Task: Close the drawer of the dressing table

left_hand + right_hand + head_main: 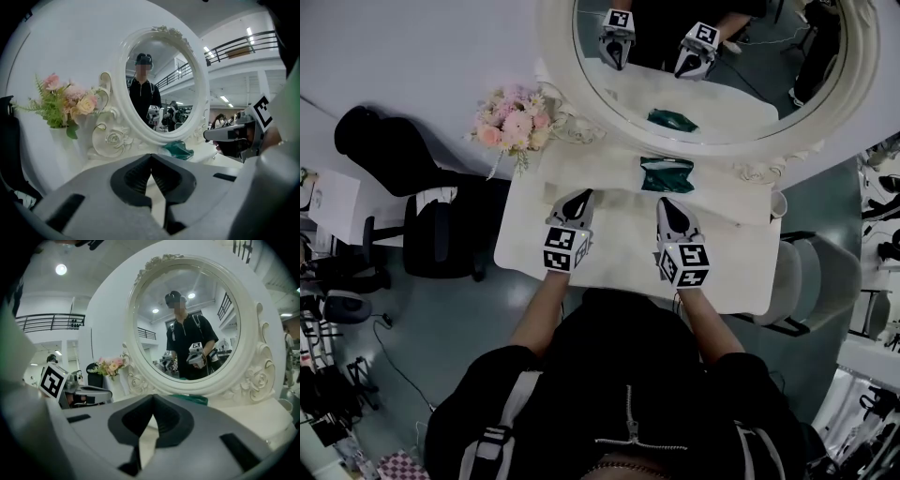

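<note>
The white dressing table (pixel 619 267) sits under its oval white-framed mirror (pixel 551 66). The drawer is not visible; it is probably at the near edge, hidden by your body. Your grey left gripper (pixel 578 197) and right gripper (pixel 672 206) are both pinched closed on nothing. Press the drawer front squarely with both, well clear of the crumpled green packet (pixel 667 174).

At the back of the surface (pixel 619 258), a mirror (pixel 555 66). Before its foot, near the middle, a pouch (pixel 666 173). At the back left corner, beside the mirror, flowers (pixel 514 117). At the right edge, a cup (pixel 779 203). Over the front, side by side, left gripper (pixel 578 199) and right gripper (pixel 668 204), fingers toward the mirror. On the floor to the left, a chair (pixel 431 234).
</note>
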